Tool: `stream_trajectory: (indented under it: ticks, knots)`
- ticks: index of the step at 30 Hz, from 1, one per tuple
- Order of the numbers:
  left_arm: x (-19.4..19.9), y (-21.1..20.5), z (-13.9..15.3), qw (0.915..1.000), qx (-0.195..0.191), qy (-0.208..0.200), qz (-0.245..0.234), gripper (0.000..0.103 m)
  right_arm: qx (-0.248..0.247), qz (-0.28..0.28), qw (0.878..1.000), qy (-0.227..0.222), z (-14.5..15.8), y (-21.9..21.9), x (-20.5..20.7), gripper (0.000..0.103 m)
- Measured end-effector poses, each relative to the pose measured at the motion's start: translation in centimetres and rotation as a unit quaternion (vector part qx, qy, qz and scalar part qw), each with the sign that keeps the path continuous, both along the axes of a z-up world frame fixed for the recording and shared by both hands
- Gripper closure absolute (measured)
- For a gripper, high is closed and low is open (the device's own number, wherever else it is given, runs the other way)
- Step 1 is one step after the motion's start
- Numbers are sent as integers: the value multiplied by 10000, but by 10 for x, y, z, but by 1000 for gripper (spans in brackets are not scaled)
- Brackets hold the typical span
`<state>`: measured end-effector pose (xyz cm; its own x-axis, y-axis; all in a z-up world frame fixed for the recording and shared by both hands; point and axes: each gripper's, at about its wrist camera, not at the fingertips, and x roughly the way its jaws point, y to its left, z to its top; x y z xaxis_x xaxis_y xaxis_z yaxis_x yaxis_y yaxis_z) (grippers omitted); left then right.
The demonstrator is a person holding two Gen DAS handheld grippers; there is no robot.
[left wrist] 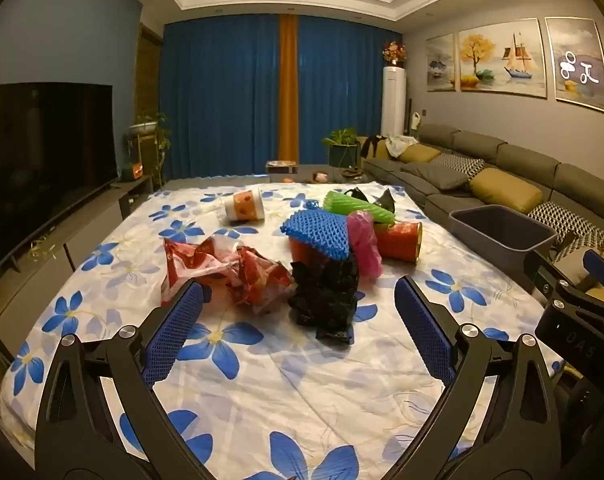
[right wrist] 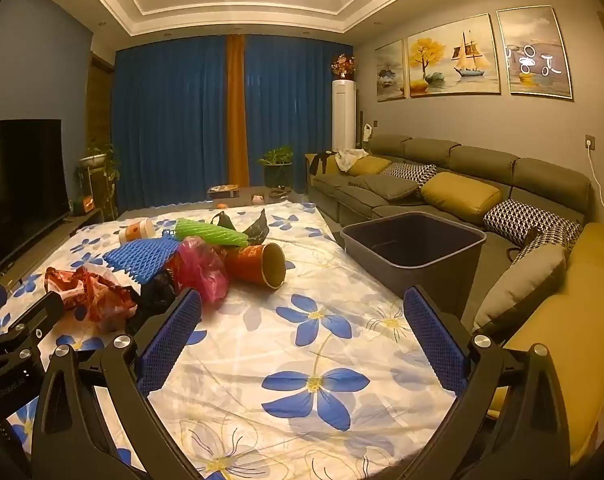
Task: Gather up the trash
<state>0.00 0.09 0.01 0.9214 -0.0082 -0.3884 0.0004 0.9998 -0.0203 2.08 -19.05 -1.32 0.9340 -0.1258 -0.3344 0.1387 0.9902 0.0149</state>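
Observation:
Trash lies in a heap on a floral cloth (left wrist: 285,392) over the table: a crumpled red-and-white bag (left wrist: 221,268), a black plastic bag (left wrist: 326,300), a blue foam net (left wrist: 318,232), a pink bag (left wrist: 366,240), a green foam net (left wrist: 354,206), an orange-red cup (left wrist: 398,242) on its side and a paper cup (left wrist: 243,206) farther back. My left gripper (left wrist: 297,300) is open, short of the heap, nothing between its fingers. My right gripper (right wrist: 302,308) is open over bare cloth (right wrist: 302,360), right of the heap. A dark grey bin (right wrist: 418,256) stands empty off the table's right edge.
A grey and yellow sofa (right wrist: 462,200) with cushions runs along the right wall behind the bin. A television (left wrist: 41,152) stands on a low cabinet at the left. Blue curtains (left wrist: 221,92) and potted plants close the far end.

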Motion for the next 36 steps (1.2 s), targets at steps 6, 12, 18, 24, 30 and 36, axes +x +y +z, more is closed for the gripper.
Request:
stream_trajectory:
  ticks: [6, 12, 18, 24, 30, 36]
  knots:
    - [1, 0, 0, 10000, -4, 3, -34, 8, 6, 14, 10000, 30, -1, 0, 1, 5]
    - [-1, 2, 1, 10000, -21, -22, -11, 8, 5, -21, 10000, 7, 6, -6, -4, 5]
    - [-2, 1, 3, 10000, -34, -22, -16, 8, -4, -93, 10000, -5, 2, -2, -2, 5]
    - [-1, -2, -1, 10000, -49, -31, -19, 8, -11, -96, 10000, -24, 1, -2, -2, 5]
    - [-1, 0, -3, 9999, -103, -40, -8, 8, -14, -100, 9999, -39, 1, -1, -2, 5]
    - [-1, 0, -2, 9999, -106, -37, -4, 8, -14, -99, 9999, -55, 2, -2, -5, 5]
